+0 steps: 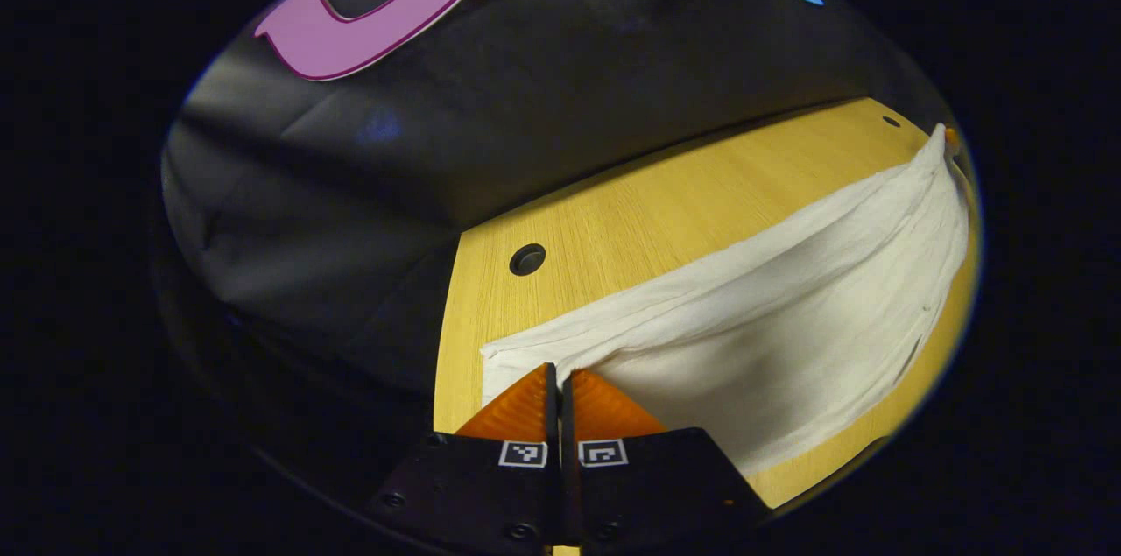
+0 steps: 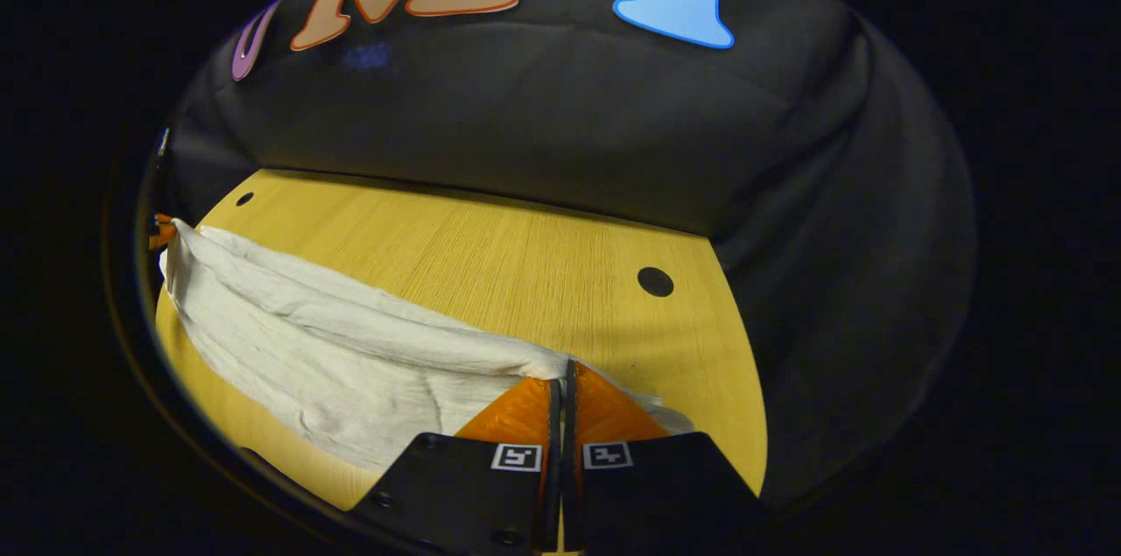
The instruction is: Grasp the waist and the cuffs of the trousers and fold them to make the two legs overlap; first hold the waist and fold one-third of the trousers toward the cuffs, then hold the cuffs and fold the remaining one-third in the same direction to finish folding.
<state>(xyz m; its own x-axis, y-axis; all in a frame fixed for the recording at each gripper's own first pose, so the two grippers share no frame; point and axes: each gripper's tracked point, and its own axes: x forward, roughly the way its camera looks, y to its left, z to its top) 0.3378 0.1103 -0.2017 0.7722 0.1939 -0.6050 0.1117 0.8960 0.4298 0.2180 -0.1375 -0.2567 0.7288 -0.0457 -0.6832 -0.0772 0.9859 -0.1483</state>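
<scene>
Both grippers, left [image 1: 557, 376] and right [image 2: 565, 383], are clamped on opposite ends of the white trousers [image 1: 788, 302] sagging over the table [image 1: 666, 206]; light, limp cloth, best pinched at hems.

Dim booth, evenly lit tabletop [image 1: 666, 214], soft shadows, strong fisheye edge distortion

**Booth backdrop and tabletop**

So it's a yellow wood-grain table [image 1: 631, 214] with a couple of round dark holes [image 1: 527, 259] drilled through it. Black wrinkled cloth wall [image 2: 560, 118] right behind its far edge, slight sheen from the lighting. Surroundings pretty dim.
</scene>
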